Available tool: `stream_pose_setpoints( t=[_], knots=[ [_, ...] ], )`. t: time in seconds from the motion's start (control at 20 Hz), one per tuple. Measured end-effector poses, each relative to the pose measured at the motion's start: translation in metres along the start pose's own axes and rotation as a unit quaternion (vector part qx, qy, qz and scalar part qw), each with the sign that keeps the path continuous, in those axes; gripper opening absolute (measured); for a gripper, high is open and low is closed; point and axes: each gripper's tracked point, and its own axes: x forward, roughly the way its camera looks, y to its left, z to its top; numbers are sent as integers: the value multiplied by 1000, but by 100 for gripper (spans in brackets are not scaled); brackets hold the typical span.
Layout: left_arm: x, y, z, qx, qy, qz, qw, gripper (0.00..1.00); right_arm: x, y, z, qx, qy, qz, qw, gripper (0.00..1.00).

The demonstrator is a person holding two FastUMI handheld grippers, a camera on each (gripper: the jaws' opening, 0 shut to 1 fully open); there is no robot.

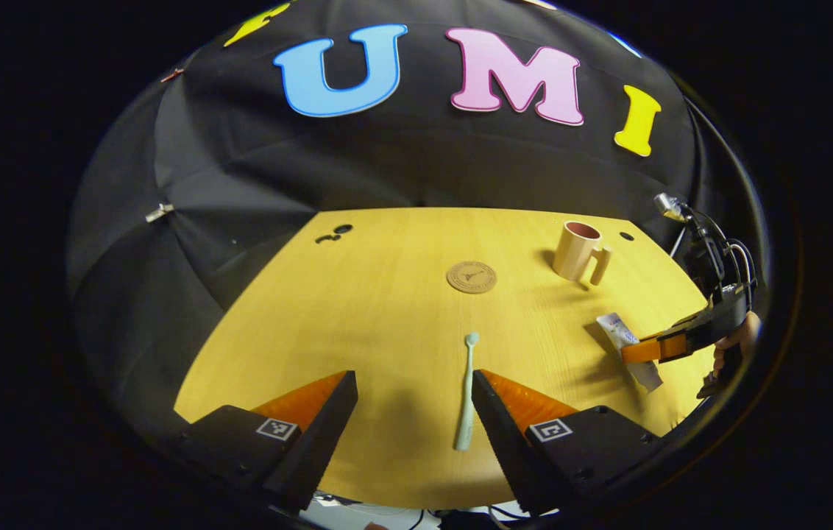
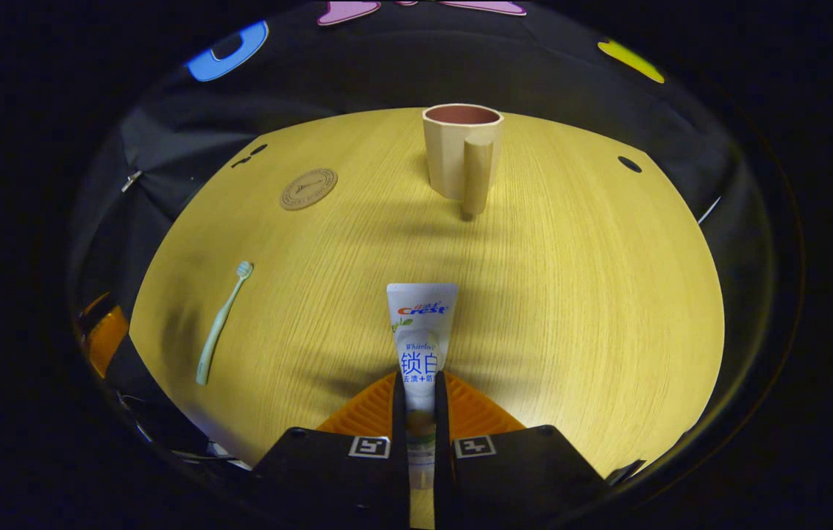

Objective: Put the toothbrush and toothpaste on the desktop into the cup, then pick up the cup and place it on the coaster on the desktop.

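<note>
We are at the start: nothing is in the cup yet. In the right gripper view, our right gripper (image 2: 420, 397) is clamped on the toothpaste tube (image 2: 421, 331), both fingers pressing its sides; the beige cup (image 2: 461, 151) stands empty at twelve o'clock, the round coaster (image 2: 308, 189) at eleven. In the left gripper view, our left gripper (image 1: 414, 401) hangs open around the toothbrush (image 1: 467, 390), which lies on the wooden desktop (image 1: 387, 294) beside one finger. Both items, then the cup's move, remain.

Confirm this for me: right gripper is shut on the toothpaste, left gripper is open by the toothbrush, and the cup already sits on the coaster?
Not quite. The cup stands on bare desktop, apart from the coaster, as the right gripper view shows. The rest holds.
</note>
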Motion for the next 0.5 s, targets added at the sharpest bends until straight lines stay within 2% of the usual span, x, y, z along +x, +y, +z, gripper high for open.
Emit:
stream_pose_setpoints(
  t=[0.3,0.5],
  knots=[
    [45,-26,-24,12,69,-56,996,98,-46,-13,19,33,-51,11,998,17],
    [72,-35,-33,34,107,-58,992,98,-65,-26,17,37,-66,5,997,17]
  ],
)
